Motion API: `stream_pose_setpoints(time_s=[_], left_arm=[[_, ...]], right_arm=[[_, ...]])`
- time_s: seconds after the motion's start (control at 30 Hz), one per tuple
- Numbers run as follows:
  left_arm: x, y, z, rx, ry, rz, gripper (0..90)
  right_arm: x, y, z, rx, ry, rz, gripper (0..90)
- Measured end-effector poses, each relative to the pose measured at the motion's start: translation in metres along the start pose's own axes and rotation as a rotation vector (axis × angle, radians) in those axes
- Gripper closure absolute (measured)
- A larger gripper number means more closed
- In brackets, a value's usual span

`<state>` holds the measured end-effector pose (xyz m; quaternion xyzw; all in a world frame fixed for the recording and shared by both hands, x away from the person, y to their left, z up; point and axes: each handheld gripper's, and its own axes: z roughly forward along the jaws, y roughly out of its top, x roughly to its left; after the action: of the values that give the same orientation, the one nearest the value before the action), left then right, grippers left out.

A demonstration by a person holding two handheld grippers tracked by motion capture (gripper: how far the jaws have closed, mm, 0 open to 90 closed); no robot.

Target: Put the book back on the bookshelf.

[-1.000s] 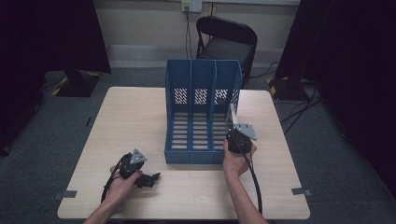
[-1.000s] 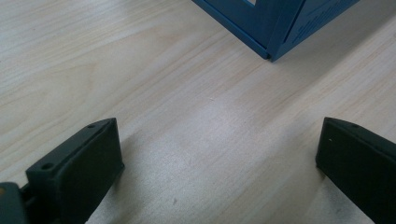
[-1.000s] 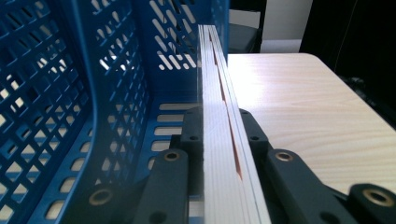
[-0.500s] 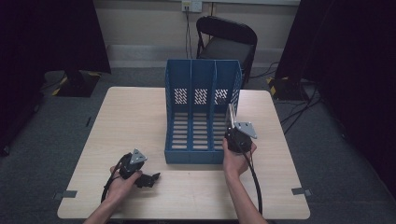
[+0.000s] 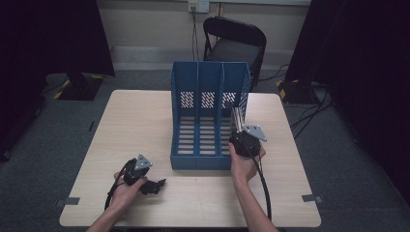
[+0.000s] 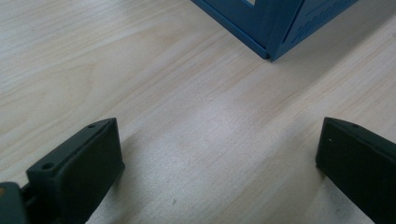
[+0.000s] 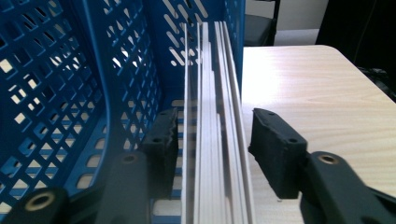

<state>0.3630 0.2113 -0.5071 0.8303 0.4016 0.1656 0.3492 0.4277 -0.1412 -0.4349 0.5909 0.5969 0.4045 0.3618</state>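
**Right gripper letting go of booklets in file rack**

Right gripper (image 7: 208, 140) jaws have just been opening; thin white booklets (image 7: 215, 121) stand on edge between them, pads off, inside the rightmost slot of blue file rack (image 5: 209, 116). Stack looks light, floppy, smooth-edged, likely to fan or tip; best pinched mid-spine across all sheets. Left gripper (image 6: 215, 163) wide open, empty, resting on table (image 6: 140, 70) near the rack's corner.

The right gripper (image 7: 208, 140) has just been opening its jaws: the pads now stand clear on either side of the stack of white sheets (image 7: 215, 140) (upright in the blue rack's (image 5: 209, 116) right compartment), no longer pressing it.
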Motion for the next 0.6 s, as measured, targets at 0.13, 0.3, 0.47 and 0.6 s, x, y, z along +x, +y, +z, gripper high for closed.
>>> stream_pose_setpoints(time_s=[0.13,0.3,0.47,0.6], left_arm=[[0.000,0.000,0.000,0.001,0.000,0.001,0.0],[0.000,0.000,0.000,0.000,0.000,0.001,0.0],[0.000,0.000,0.000,0.001,0.000,0.001,0.0],[0.000,0.000,0.000,0.002,-0.001,0.001,0.0]], right_arm=[[-0.002,-0.001,0.000,0.006,0.033,0.007,44.9],[-0.006,0.001,-0.001,0.021,0.089,0.007,38.3],[-0.011,0.003,-0.004,0.021,0.157,-0.002,30.5],[-0.015,0.004,-0.005,0.040,0.213,-0.016,24.6]])
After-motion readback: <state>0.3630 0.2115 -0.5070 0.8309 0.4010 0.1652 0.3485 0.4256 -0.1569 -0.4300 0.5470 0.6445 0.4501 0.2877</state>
